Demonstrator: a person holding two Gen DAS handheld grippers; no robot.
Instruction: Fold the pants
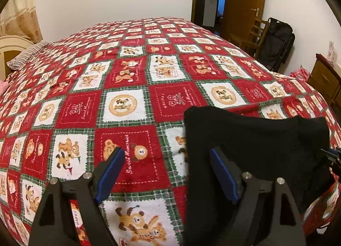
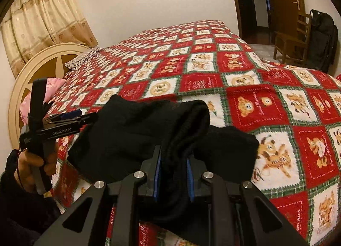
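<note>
Black pants [image 1: 255,139] lie bunched on the red checked bedspread [image 1: 132,71] near its front edge. My left gripper [image 1: 166,154] stands open above the bed. Its right finger [image 1: 221,173] is over the pants' left edge, its left finger over bare bedspread, and nothing is pressed between the pads. In the right wrist view my right gripper [image 2: 173,160] is shut on a thick fold of the black pants [image 2: 132,130], which rises between its blue pads. The left gripper [image 2: 83,116] shows there at the left, held by a hand [image 2: 32,165], beside the pants.
A cream headboard [image 2: 42,64], a striped pillow [image 2: 83,58] and a pink cloth [image 2: 51,88] are at the bed's left end. A wooden chair [image 2: 292,41], a black bag [image 2: 321,41] and a brown door [image 1: 245,0] stand past the far right. A wooden cabinet [image 1: 326,79] is on the right.
</note>
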